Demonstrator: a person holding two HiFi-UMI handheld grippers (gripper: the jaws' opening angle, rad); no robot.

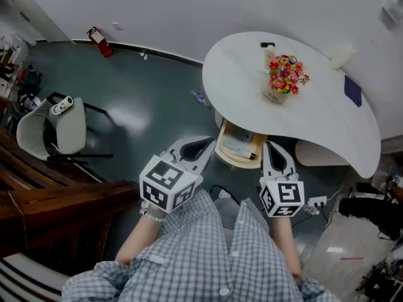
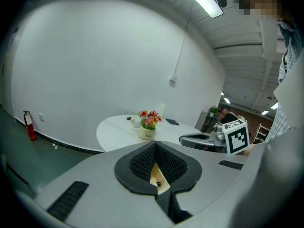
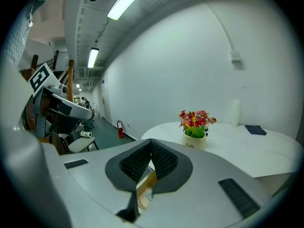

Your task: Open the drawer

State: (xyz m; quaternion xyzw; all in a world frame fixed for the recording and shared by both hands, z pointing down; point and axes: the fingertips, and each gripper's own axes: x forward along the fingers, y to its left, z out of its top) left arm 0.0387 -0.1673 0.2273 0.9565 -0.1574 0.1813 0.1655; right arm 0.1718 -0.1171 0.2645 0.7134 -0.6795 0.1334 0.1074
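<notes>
Table (image 1: pixel 239 74): white — the drawer (image 1: pixel 240 147) sat under its near edge, already drawn out.
Grippers: your left gripper (image 1: pixel 204 145) and right gripper (image 1: pixel 272 148) flanked it, jaws pressed together, empty.
Next: likely just withdrawing.

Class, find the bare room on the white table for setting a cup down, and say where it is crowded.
Free: the table left of the flower pot, and between pot and dark blue pad. Crowded: behind the pot, by the small black item.
</notes>
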